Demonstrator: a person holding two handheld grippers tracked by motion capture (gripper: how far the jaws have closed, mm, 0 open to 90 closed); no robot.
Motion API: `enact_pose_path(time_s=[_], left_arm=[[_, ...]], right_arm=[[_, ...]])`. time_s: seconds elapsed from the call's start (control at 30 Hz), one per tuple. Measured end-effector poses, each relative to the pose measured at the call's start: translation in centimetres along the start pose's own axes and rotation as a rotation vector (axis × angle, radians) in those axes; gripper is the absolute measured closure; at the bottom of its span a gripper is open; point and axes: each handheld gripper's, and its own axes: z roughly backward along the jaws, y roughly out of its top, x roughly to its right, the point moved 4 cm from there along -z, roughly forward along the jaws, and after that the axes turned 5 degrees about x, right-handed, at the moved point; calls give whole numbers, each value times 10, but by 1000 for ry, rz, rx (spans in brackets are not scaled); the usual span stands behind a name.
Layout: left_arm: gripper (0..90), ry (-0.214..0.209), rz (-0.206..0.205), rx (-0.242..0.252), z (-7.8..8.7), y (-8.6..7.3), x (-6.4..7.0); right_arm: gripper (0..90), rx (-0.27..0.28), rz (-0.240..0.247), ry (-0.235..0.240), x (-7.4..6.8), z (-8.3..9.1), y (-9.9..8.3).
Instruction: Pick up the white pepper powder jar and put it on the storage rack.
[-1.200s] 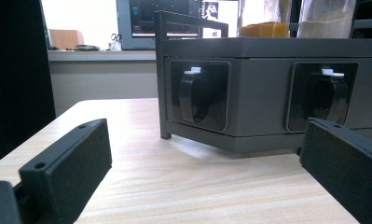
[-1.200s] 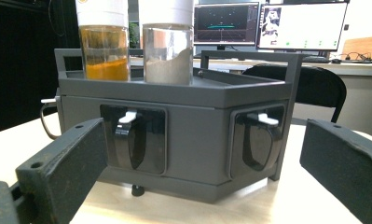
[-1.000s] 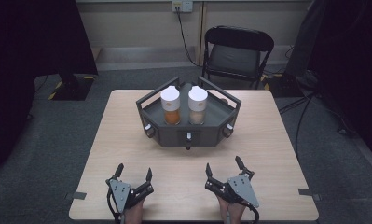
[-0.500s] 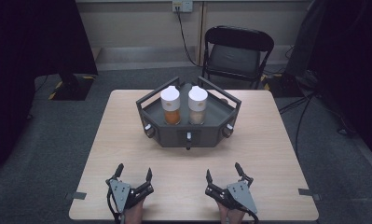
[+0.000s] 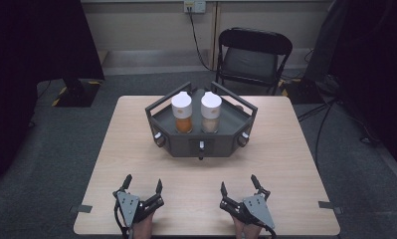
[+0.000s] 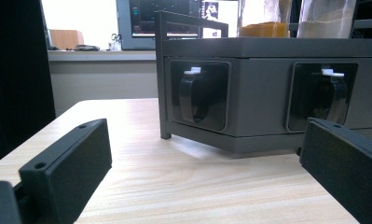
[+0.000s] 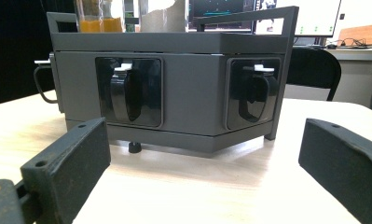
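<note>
Grey carpet surrounds a light wooden table [image 5: 136, 149], with a folding chair [image 5: 253, 57] behind its far edge. At the table's centre stands a dark grey angled tray [image 5: 201, 144], with latch handles recessed in its front faces. Two bottles stand upright in it, touching or nearly so: the orange-filled bottle [image 5: 182, 112] on the left and the pale-filled bottle [image 5: 211, 111] on the right, both white-capped. The left gripper [image 5: 142, 186] and the right gripper [image 5: 238, 185] rest at the near edge, well apart from the tray, jaws spread wide and holding nothing. Judged from this layout, no handling has begun: both bottles are seated, and approach, grasp and lift all remain.
</note>
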Motion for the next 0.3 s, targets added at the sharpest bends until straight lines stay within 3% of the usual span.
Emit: enact_pose_path(time_s=[0.3], left_arm=[[13, -1, 0, 0, 0, 0, 0]], right_arm=[[8, 24, -7, 8, 2, 2, -3]])
